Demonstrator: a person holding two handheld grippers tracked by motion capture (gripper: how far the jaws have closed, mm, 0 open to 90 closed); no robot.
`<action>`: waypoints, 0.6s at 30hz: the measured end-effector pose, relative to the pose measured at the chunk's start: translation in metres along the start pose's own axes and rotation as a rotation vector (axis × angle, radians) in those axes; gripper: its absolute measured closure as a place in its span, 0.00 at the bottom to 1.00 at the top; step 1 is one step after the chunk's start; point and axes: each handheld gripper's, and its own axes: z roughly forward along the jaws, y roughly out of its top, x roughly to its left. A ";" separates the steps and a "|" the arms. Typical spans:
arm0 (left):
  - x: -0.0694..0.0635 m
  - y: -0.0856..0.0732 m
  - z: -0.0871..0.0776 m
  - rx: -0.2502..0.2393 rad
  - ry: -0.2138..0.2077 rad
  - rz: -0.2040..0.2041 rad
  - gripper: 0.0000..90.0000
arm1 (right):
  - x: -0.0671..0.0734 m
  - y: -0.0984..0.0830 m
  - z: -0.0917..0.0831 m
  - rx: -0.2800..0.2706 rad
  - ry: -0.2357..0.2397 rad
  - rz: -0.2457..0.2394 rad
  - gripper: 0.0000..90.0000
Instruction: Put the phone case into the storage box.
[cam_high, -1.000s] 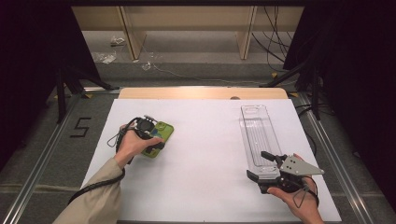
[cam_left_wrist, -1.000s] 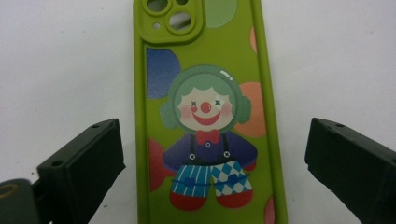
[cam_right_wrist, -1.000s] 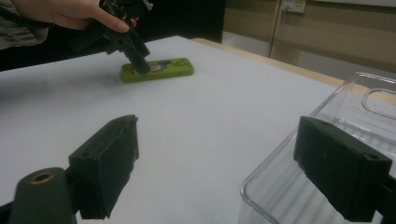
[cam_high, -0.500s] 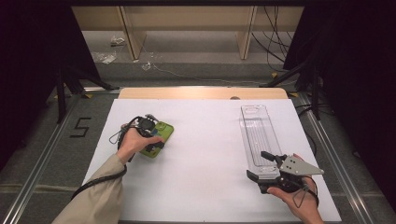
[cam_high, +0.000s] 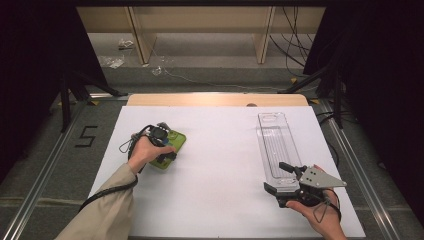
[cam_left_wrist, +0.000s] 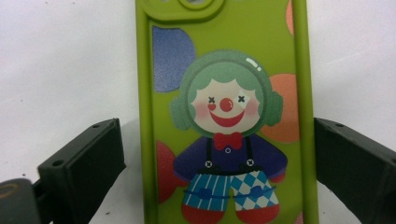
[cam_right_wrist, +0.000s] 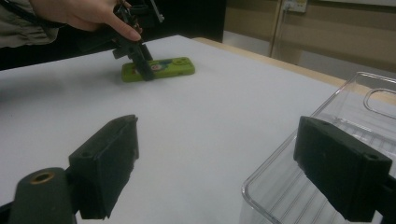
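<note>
Left gripper (cam_high: 166, 150) held by left hand (cam_high: 144, 151), pointed down, jaws spread apart. Right gripper (cam_high: 281, 177) held low by right hand (cam_high: 314, 207), 2 jaws parted wide, nothing gripped between.

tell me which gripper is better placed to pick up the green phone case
Left. The left gripper is over the green phone case, open jaws either side. The right gripper sits across the table by the clear tray.

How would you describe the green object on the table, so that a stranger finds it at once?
Start at the white table and go to its left half. There a lime-green phone case lies flat between the open jaws of the left hand-held gripper. Its printed clown distinguishes it from the clear plastic tray opposite.
</note>
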 end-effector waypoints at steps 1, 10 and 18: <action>0.000 0.000 0.000 0.002 0.000 0.001 0.05 | 0.000 0.000 0.000 0.000 0.000 0.000 0.17; -0.001 0.002 -0.001 0.016 -0.012 0.003 0.09 | 0.000 0.000 0.000 0.004 0.001 -0.001 0.17; -0.002 0.004 -0.001 0.026 -0.018 0.007 0.11 | 0.000 0.000 0.001 0.007 0.003 -0.003 0.17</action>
